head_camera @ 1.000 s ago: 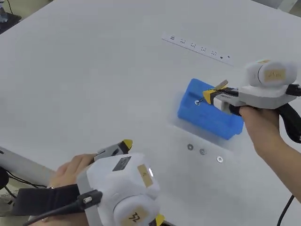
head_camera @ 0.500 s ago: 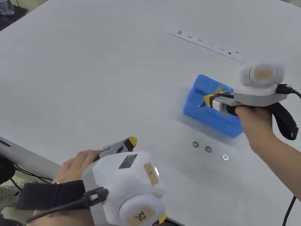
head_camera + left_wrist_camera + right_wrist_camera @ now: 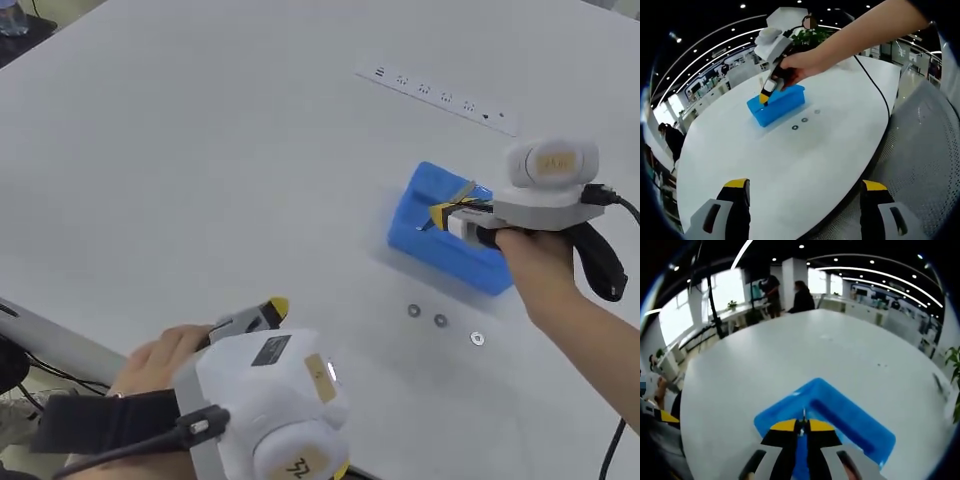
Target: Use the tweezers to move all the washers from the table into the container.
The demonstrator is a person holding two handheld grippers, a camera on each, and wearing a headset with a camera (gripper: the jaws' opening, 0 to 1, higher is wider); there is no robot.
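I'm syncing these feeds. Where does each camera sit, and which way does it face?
Head view: on the headset, looking forward and down at the table; left hand on left hand-held gripper, right hand on right hand-held gripper.
Left gripper view: on the left hand-held gripper, facing across the table at the blue container; own open jaws, right arm.
Right gripper view: on the right hand-held gripper, facing over the container; own jaws shut on tweezers.
Shared: all three see the container.
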